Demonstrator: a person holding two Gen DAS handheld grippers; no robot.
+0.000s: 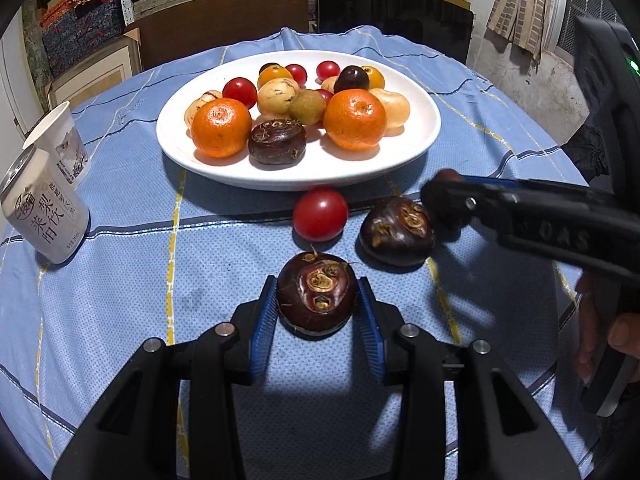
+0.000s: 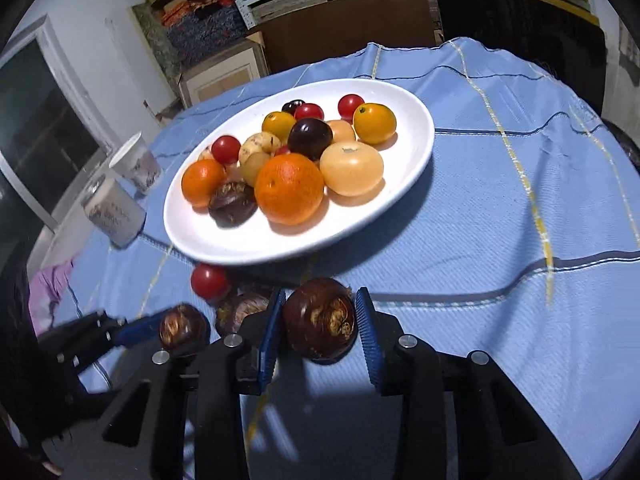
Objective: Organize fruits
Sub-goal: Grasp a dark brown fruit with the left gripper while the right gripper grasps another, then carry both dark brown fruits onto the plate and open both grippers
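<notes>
Blue tablecloth (image 1: 120, 288), each gripper's fingers clamping a water chestnut (image 1: 317, 293) — left gripper (image 1: 318, 312), right gripper (image 2: 320, 322).

Blue-clothed table (image 1: 120, 280): plate (image 1: 180, 140), can (image 1: 44, 208), cup (image 1: 60, 140), tomato (image 1: 320, 214).
</notes>
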